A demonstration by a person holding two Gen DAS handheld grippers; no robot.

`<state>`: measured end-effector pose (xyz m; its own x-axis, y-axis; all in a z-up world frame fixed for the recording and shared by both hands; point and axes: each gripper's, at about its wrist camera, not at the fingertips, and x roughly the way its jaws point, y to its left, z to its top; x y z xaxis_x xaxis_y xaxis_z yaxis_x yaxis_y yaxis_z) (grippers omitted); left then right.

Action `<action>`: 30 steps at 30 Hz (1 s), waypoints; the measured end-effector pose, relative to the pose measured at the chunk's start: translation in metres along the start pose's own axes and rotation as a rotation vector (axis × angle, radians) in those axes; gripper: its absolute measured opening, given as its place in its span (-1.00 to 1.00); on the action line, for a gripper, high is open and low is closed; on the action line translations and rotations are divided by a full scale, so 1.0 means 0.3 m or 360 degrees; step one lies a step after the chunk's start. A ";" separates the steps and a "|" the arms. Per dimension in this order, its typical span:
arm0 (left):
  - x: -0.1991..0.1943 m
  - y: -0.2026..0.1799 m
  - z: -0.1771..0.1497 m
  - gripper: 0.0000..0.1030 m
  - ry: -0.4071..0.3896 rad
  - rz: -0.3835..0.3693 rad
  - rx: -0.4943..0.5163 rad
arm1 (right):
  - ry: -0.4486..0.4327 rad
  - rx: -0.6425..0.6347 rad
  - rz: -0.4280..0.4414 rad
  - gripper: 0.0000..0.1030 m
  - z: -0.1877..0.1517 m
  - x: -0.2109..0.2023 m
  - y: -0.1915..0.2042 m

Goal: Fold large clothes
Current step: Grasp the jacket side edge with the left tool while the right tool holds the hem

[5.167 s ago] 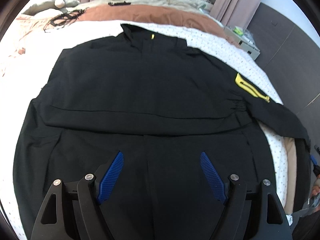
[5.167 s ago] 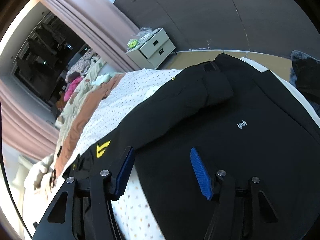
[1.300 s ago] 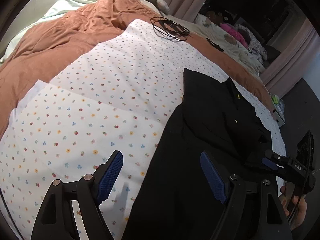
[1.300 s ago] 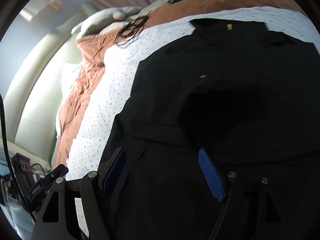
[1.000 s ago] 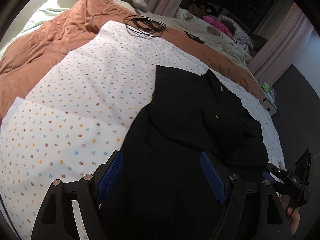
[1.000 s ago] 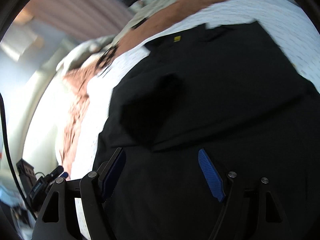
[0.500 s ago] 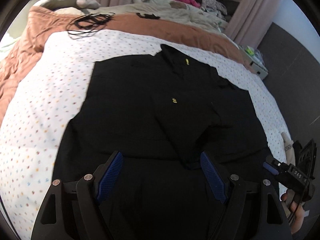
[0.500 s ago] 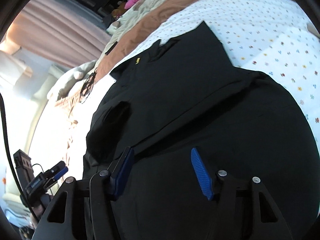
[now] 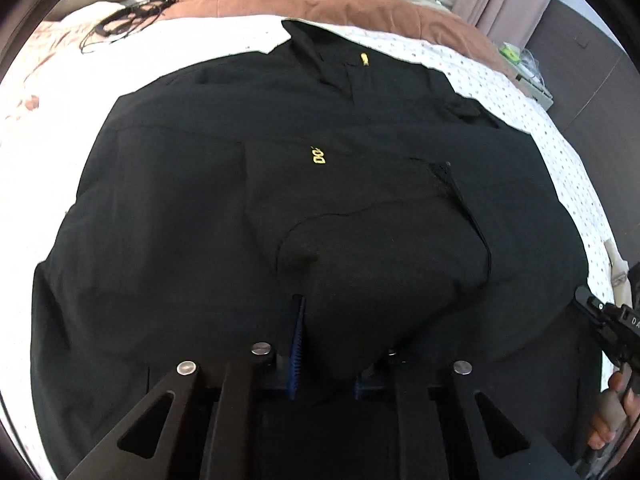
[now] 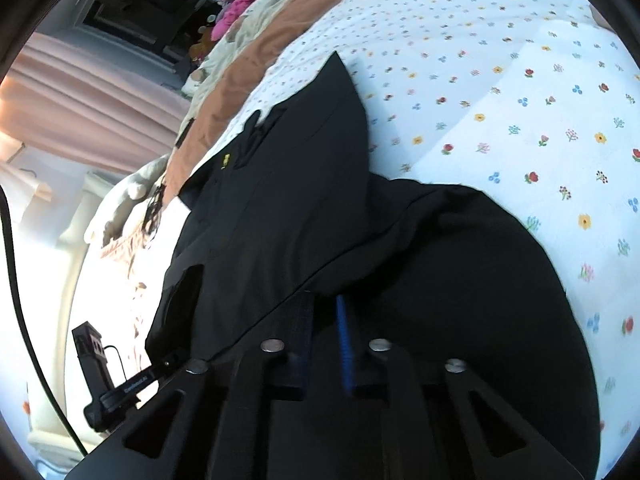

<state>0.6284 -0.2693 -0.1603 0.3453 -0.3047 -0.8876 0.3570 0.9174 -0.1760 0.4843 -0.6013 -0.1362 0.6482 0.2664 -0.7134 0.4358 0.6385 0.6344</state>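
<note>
A large black jacket [image 9: 200, 200] with small yellow marks lies spread on the bed, collar at the far end. My left gripper [image 9: 328, 360] sits at its near hem. Its jaws are closing, and a raised bunch of black cloth fills the gap between the blue pads [image 9: 298, 344]. In the right wrist view the jacket [image 10: 280, 200] runs away to the upper left, and my right gripper [image 10: 323, 308] is shut on a fold of its near edge. Each gripper shows in the other's view: the right one [image 9: 612, 332] in a hand [image 9: 612, 412], the left one [image 10: 132, 384] at the lower left.
The jacket rests on a white flowered sheet [image 10: 520, 120] over a brown blanket [image 9: 360, 4]. A coil of black cable [image 9: 128, 20] lies at the far left. Pink curtains [image 10: 100, 120] and a small drawer unit [image 9: 536, 88] stand beyond the bed.
Both grippers have come down onto the jacket's near edge and gone from wide open to closed on cloth. A hump of fabric has risen in front of the left one.
</note>
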 end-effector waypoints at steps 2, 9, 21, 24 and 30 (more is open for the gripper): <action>0.015 0.011 0.024 -0.76 -0.0026 -0.0001 -0.0009 | -0.0023 -0.0011 0.0009 -0.89 0.004 0.010 0.000; 0.057 0.034 0.100 -0.77 -0.0027 0.0089 -0.0041 | -0.0024 0.0034 0.0005 -0.90 0.006 0.038 -0.015; -0.077 0.218 0.092 0.20 -0.0104 -0.0014 -0.0321 | -0.0052 0.0089 -0.0074 -0.97 -0.002 0.043 -0.033; -0.101 0.226 0.096 0.20 -0.0125 0.0026 -0.0276 | -0.0057 0.0078 -0.0097 -0.98 -0.001 0.051 -0.026; -0.101 0.307 0.082 0.20 -0.0161 -0.0003 -0.0475 | -0.0060 0.0090 -0.0109 -1.00 0.004 0.055 -0.035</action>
<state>0.6721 -0.1819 -0.1390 0.4351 -0.3166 -0.8428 0.0923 0.9469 -0.3081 0.4911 -0.6046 -0.1543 0.6383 0.1956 -0.7445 0.5138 0.6120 0.6012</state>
